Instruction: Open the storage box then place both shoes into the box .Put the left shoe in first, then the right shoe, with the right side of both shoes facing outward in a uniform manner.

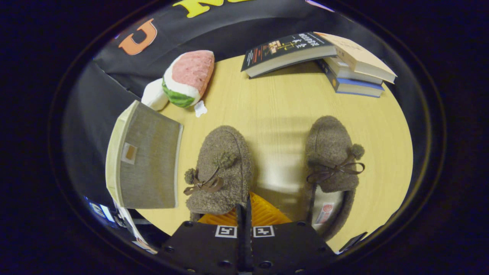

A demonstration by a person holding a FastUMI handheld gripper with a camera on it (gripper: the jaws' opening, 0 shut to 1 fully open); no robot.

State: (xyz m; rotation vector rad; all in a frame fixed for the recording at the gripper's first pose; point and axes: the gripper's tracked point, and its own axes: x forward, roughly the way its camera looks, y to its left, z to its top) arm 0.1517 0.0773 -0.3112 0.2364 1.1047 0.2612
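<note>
Gripper view: pale wooden tabletop (282, 103) bears the closed grey-beige fabric storage box (147, 162), with two brown fuzzy bow-tied slippers, left (221, 172) and right (331, 154), beside it. Gripper (243, 214) fingers pressed together, empty, near the left slipper. Nothing seems done yet.

open lane of bare table (279, 114) between your two shoes | left shoe (221, 172) sits right at your closed gripper (243, 214) | storage box (147, 160) crowds its left | books (324, 57) block far end
</note>
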